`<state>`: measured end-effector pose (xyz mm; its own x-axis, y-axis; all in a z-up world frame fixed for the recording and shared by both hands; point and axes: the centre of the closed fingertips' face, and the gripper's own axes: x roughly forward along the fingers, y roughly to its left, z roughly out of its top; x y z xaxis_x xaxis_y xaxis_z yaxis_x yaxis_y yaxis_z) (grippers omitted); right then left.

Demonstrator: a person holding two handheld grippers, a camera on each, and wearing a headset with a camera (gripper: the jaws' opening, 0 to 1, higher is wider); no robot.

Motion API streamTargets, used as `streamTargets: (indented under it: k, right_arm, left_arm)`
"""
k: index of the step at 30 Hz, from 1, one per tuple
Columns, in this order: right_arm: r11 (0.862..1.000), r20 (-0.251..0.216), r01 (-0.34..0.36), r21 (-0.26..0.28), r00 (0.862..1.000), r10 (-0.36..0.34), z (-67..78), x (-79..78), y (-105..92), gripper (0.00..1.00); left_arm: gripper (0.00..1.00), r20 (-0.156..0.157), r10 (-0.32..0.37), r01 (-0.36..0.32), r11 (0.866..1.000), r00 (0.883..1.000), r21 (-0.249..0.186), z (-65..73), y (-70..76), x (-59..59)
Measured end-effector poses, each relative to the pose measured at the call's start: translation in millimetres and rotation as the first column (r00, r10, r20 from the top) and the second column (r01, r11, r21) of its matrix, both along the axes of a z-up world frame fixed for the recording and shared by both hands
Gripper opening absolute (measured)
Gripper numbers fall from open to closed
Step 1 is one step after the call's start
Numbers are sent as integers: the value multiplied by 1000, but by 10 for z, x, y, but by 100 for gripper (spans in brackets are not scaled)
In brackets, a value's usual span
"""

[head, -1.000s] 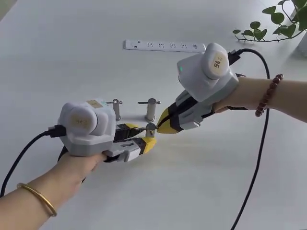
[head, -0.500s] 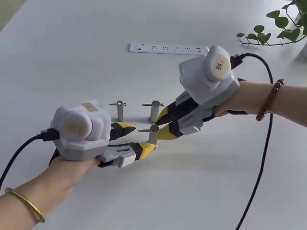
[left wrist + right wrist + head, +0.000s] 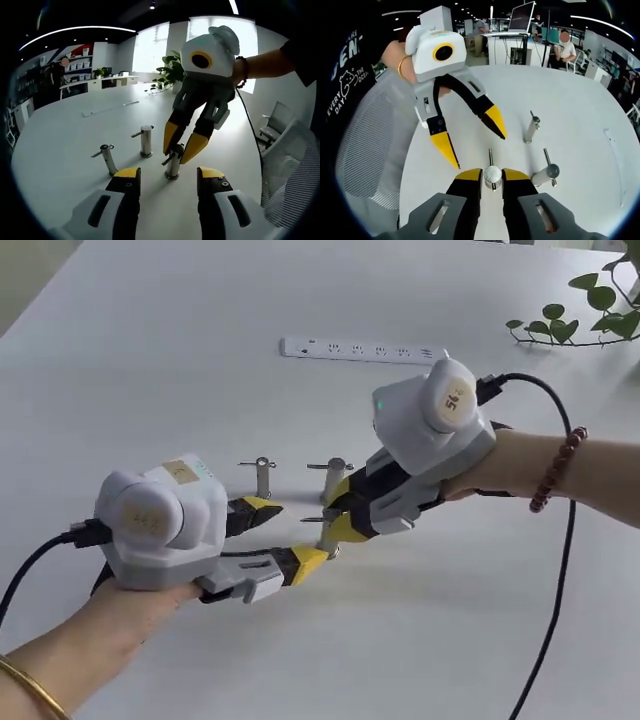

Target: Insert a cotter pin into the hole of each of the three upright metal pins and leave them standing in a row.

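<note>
The right gripper (image 3: 492, 176) has its jaws drawn narrow, the yellow tips set against either side of the head of the near pin (image 3: 493, 177) at the bottom centre of the right gripper view. No clear gap shows between pads and metal. In the head view this gripper (image 3: 338, 510) reaches down from the right of the frame to the same pin (image 3: 326, 537), just right of centre.

The left gripper (image 3: 169, 173) stands wide open. In its own view the two jaws rise at bottom centre with the near pin (image 3: 173, 166) between and beyond them, touching neither. In the head view it (image 3: 288, 533) comes in from the lower left, its tips just left of the near pin.

A thin cotter pin (image 3: 311, 519) sticks out sideways from the near pin's head.

The other two upright pins stand on the white table (image 3: 150, 360) just behind: the left pin (image 3: 263, 478) and the middle pin (image 3: 335, 476), both near the frame's centre and each with a cotter pin across its top. The near pin sits in front of the middle one, so the three form a triangle rather than a line.

Further out, a white power strip (image 3: 360, 350) lies toward the top centre of the head view, and a trailing plant (image 3: 585, 305) fills the upper right corner. A bead bracelet (image 3: 556, 466) circles the wrist at the right edge.
</note>
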<state>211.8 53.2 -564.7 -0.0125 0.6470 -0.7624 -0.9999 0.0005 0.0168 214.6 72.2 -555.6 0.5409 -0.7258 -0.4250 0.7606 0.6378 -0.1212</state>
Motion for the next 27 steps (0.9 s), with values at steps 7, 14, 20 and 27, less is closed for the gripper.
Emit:
streamTargets:
  k: [7,14,20,27]
  right_arm:
    - [1000,11,1,-8,1000,-1,-3,-1,-1,9]
    - [1000,-2,20,-5,1000,-20,-15,48,-2,8]
    - [1000,-1,26,-9,1000,-26,-29,96,-34,8]
    - [999,9,30,-16,1000,-30,-2,153,-163,8]
  left_arm:
    - [45,5,13,-13,1000,1000,-1,41,40,21]
    - [45,8,12,-12,1000,1000,1,73,69,6]
    - [45,11,17,-17,1000,1000,8,82,113,2]
    - [45,21,25,-25,1000,999,9,103,152,23]
